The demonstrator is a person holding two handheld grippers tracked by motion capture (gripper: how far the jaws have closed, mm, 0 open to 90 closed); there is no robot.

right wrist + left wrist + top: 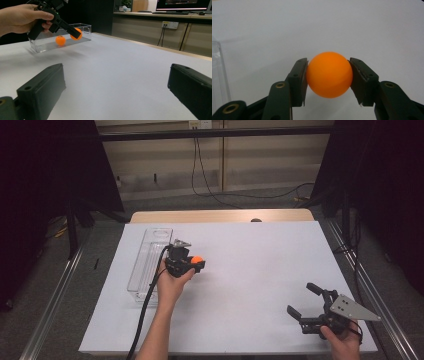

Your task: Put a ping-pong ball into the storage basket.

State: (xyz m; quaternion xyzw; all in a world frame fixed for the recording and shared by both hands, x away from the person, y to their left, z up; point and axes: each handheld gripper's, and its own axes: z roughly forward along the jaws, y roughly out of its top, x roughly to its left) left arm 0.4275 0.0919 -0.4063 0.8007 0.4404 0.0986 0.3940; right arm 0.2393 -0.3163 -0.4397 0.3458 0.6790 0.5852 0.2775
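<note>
An orange ball (329, 74) sits pinched between the two black jaws of my left gripper (328, 60), held a little above the white table. From the high view, that gripper (199, 263) and its ball (197, 259) hang just right of a long clear plastic box (150, 260). A second orange ball (60, 40) lies inside the box (85, 27), behind the held ball (76, 33). My right gripper (302, 299) rests near the table's front right corner, its jaws wide apart with nothing between them (116, 68).
A white sheet (250, 270) covers the table, with a wooden edge (220, 215) at the far side. The left gripper's black cable (145, 315) runs along the forearm to the front edge. Dark curtains flank the table; a monitor (185, 4) stands on a far desk.
</note>
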